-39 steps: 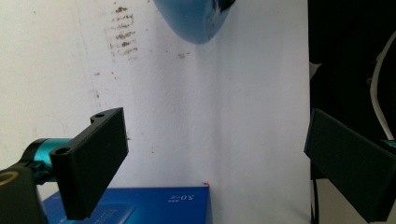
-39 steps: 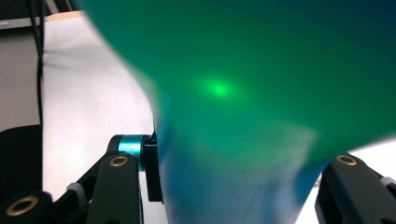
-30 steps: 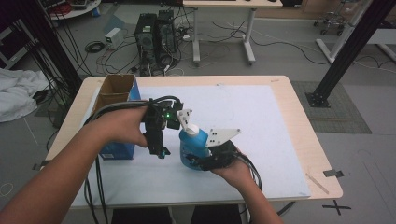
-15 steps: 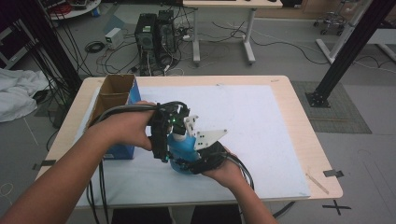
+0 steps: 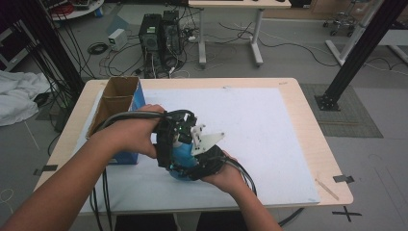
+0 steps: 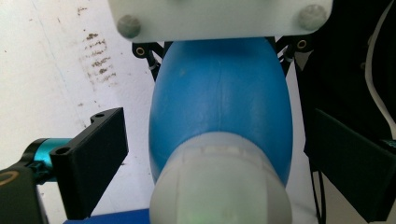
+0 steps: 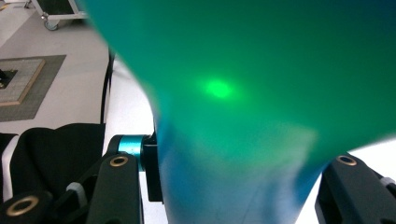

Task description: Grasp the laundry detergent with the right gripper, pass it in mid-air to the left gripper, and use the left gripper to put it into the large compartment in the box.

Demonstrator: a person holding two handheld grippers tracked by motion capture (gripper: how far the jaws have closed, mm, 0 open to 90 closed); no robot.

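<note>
A blue bottle (image 5: 182,155) with a pale translucent cap (image 6: 219,182) is held just above the white mat between the person's two hands. My right gripper (image 7: 233,163) is shut on its body; the bottle (image 7: 243,84) looms close there, lit green. My left gripper (image 6: 218,128) stands open around the cap end, with a gap between each black jaw and the bottle (image 6: 219,93). In the high view the left gripper (image 5: 172,139) comes from the left and the right gripper (image 5: 202,161) from below, its grey plate (image 5: 207,139) on top.
An open cardboard box with blue sides (image 5: 118,96) stands at the table's left, right beside the left hand. A white mat (image 5: 269,134) covers most of the wooden table (image 5: 308,110). A thin stick (image 5: 326,188) lies near the front right corner.
Both hands and the bottle have shifted left toward the box. The left gripper has drawn in over the bottle's cap end. The right gripper keeps its grip.
</note>
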